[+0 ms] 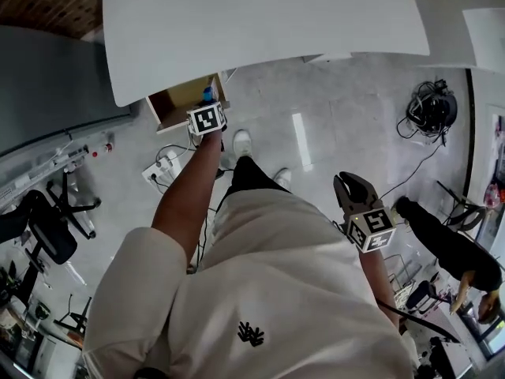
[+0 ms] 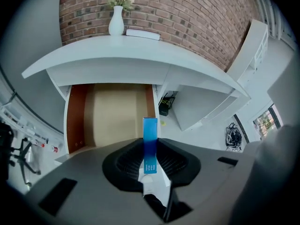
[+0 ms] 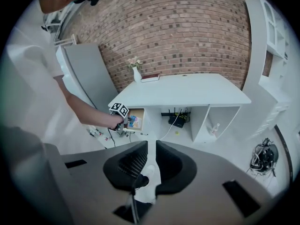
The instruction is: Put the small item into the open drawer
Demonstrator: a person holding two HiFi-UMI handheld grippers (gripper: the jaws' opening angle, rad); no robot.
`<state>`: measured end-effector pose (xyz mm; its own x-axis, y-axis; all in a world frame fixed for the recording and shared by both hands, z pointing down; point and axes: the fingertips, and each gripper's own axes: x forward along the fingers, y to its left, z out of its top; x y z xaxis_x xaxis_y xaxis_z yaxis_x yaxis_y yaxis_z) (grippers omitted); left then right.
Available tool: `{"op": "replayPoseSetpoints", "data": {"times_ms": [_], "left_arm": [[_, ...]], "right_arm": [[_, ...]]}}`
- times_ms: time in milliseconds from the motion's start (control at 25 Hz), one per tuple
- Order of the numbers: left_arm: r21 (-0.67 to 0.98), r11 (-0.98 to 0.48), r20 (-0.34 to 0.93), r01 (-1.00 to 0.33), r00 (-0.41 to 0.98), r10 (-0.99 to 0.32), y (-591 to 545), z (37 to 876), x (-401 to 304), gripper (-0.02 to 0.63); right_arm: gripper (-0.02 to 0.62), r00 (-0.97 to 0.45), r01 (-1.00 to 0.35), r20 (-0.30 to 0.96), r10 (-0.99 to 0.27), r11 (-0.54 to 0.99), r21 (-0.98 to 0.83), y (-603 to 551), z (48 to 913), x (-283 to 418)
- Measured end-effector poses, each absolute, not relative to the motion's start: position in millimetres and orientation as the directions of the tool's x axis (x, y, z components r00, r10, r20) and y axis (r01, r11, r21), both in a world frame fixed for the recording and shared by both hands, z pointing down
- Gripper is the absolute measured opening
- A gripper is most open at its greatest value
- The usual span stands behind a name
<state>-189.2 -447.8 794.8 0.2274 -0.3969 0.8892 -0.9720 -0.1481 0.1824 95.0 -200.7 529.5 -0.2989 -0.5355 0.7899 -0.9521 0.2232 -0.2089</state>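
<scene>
A small blue box (image 2: 150, 142) stands upright between the jaws of my left gripper (image 2: 150, 143), which is shut on it. The open wooden drawer (image 2: 112, 118) lies just beyond, under the white desk (image 2: 126, 55), and the box's top overlaps its right front corner. In the head view the left gripper (image 1: 208, 101) reaches out to the drawer (image 1: 175, 105), with the blue box (image 1: 207, 95) at its tip. My right gripper (image 1: 346, 184) hangs by my right hip, far from the drawer. Its jaws (image 3: 151, 156) stand a narrow slit apart with nothing in them.
A vase (image 2: 116, 20) and a book (image 2: 143, 33) rest on the desk top. A power strip (image 1: 162, 168) lies on the floor below the drawer, and an office chair (image 1: 47, 219) stands at left. Cables (image 1: 432, 109) and another person (image 1: 450, 247) are at right.
</scene>
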Motion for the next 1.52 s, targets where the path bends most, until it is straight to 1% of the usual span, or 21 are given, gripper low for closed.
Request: {"op": "replayPoseSetpoints", "data": {"times_ms": [200, 280, 400, 520, 600, 720, 960, 1120, 1280, 1520], "left_arm": [[0.124, -0.128, 0.918, -0.984, 0.163, -0.362, -464, 824, -198, 0.095], [0.126, -0.124, 0.922, -0.984, 0.163, -0.351, -468, 833, -194, 0.095], [0.185, -0.098, 0.924, -0.978, 0.207, -0.32, -468, 851, -179, 0.096], [0.16, -0.094, 0.926, -0.983, 0.182, -0.33, -478, 859, -180, 0.097], [0.184, -0.085, 0.928, -0.979, 0.202, -0.313, -476, 867, -173, 0.097], [0.15, -0.095, 0.934, -0.984, 0.172, -0.313, -479, 869, -176, 0.1], [0.232, -0.123, 0.923, -0.965, 0.259, -0.286, -474, 878, -155, 0.109], [0.235, -0.167, 0.918, -0.958, 0.275, -0.287, -478, 871, -153, 0.131], [0.248, -0.176, 0.912, -0.953, 0.291, -0.288, -476, 872, -151, 0.147], [0.229, -0.199, 0.907, -0.953, 0.283, -0.312, -467, 855, -153, 0.155]], "right_arm": [[0.077, -0.263, -0.964, 0.803, -0.535, 0.183, -0.193, -215, 527, 92], [0.077, -0.257, -0.965, 0.814, -0.52, 0.177, -0.191, -217, 529, 91], [0.077, -0.265, -0.963, 0.823, -0.503, 0.178, -0.201, -211, 541, 94], [0.077, -0.267, -0.963, 0.828, -0.494, 0.176, -0.205, -212, 550, 93], [0.077, -0.265, -0.963, 0.833, -0.486, 0.176, -0.203, -213, 550, 90], [0.077, -0.26, -0.964, 0.84, -0.477, 0.176, -0.199, -213, 551, 89], [0.077, -0.254, -0.965, 0.847, -0.466, 0.179, -0.191, -223, 545, 86], [0.077, -0.266, -0.961, 0.845, -0.463, 0.194, -0.196, -227, 548, 83], [0.077, -0.267, -0.96, 0.842, -0.47, 0.205, -0.19, -234, 542, 82], [0.077, -0.278, -0.956, 0.828, -0.487, 0.222, -0.191, -227, 536, 86]]}}
